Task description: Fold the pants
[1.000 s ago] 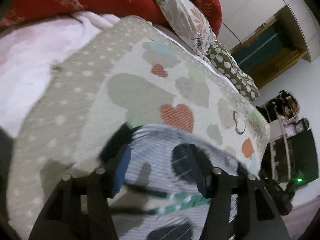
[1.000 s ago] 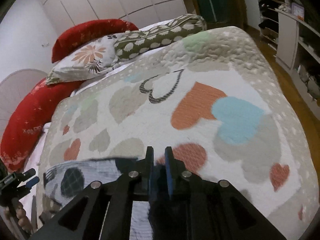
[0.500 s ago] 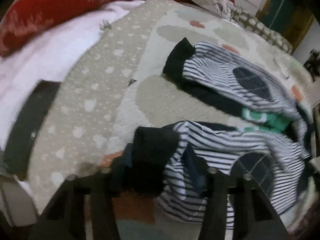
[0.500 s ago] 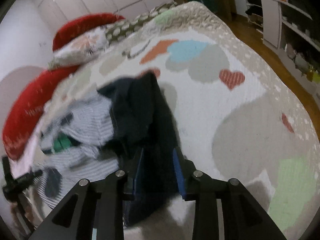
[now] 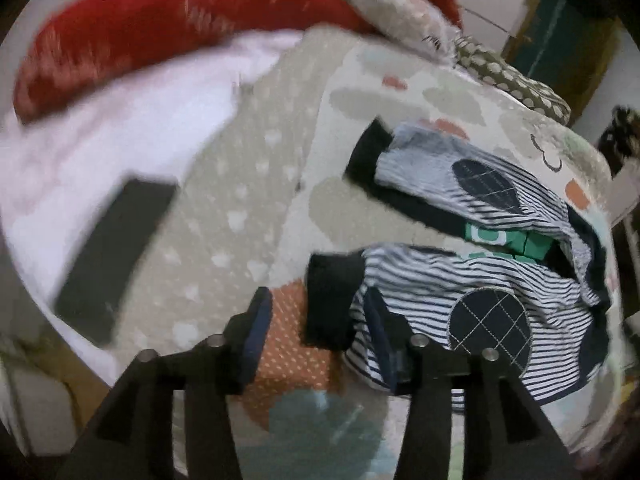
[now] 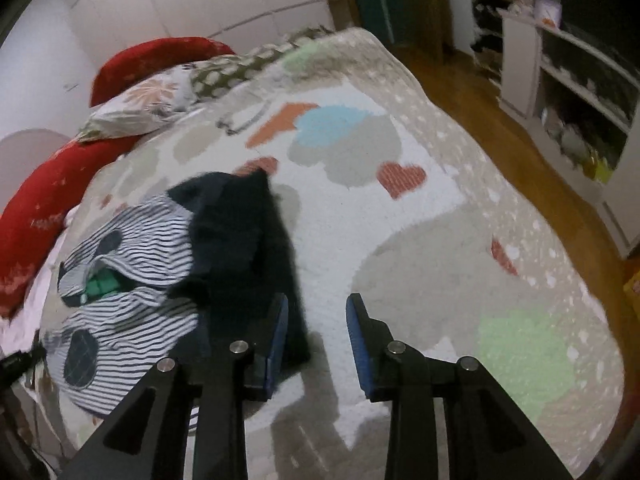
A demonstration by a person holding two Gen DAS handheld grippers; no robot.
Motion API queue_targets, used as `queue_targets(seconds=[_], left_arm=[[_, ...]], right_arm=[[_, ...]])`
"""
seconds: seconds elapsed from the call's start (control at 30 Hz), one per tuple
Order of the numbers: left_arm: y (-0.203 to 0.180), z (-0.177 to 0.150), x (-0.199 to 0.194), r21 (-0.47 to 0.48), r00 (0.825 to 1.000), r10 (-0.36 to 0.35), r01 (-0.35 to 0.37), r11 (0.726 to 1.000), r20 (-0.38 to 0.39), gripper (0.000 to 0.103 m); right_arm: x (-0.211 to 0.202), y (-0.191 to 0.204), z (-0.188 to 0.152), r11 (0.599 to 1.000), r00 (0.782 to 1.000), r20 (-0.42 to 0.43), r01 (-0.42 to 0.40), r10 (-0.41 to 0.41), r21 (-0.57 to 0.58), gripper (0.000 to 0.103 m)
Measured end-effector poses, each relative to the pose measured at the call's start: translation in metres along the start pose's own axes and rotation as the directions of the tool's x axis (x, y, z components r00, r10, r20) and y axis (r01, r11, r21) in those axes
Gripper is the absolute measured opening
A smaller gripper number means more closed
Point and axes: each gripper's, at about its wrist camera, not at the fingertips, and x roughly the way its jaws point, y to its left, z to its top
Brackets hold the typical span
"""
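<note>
The striped pants (image 5: 472, 280) lie spread on the heart-patterned bedspread (image 5: 240, 208), with two legs, dark cuffs, dark quilted knee patches and a green patch between the legs. My left gripper (image 5: 318, 328) is open, with the near leg's dark cuff (image 5: 332, 300) lying between its fingers. In the right wrist view the pants (image 6: 132, 272) lie to the left, the dark waist part (image 6: 244, 232) bunched. My right gripper (image 6: 318, 328) is open and empty beside the waist's edge.
Red cushions (image 5: 168, 28) and patterned pillows (image 6: 144, 108) line the head of the bed. A dark flat object (image 5: 112, 256) lies on the white sheet at left. The bed edge drops to a wooden floor (image 6: 532, 152) with white shelves (image 6: 580, 80) at right.
Both grippers have opened and let go of the pants, which now lie on the bedspread. One second ago both were shut on the fabric and holding it up.
</note>
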Motion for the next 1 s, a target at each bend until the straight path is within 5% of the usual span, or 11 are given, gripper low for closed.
queue_targets(seconds=[0.1,0.27,0.33,0.4,0.63,0.8,1.0], left_arm=[[-0.017,0.000,-0.020,0.065,0.994,0.049,-0.055,0.996,0.097,0.064],[-0.042,0.006,-0.034,0.119,0.984,0.062,-0.083,0.989,0.165,0.066],[-0.047,0.008,-0.037,0.126,0.984,0.060,-0.082,0.989,0.169,0.066],[-0.052,0.009,-0.037,0.136,0.983,0.052,-0.077,0.988,0.174,0.066],[-0.063,0.014,-0.035,0.169,0.982,0.033,-0.065,0.984,0.185,0.066],[-0.070,0.024,-0.022,0.198,0.985,0.024,-0.058,0.978,0.173,0.066],[-0.086,0.066,0.015,0.278,0.995,-0.062,0.037,0.960,0.084,0.066]], right_arm=[[-0.011,0.023,0.001,0.997,0.999,0.040,-0.001,0.004,-0.083,0.042],[-0.029,0.064,0.004,0.977,0.985,0.173,0.034,0.003,-0.210,0.047],[-0.043,0.080,0.002,0.962,0.950,0.313,0.084,0.002,-0.260,0.074],[-0.048,0.092,0.002,0.946,0.931,0.363,0.093,0.028,-0.311,0.082],[-0.024,0.115,0.025,0.921,0.979,0.180,-0.013,0.090,-0.389,0.081],[0.005,0.123,0.041,0.904,0.990,0.103,-0.047,0.101,-0.425,0.081],[0.051,0.124,0.079,0.897,0.991,-0.026,-0.130,0.131,-0.421,0.078]])
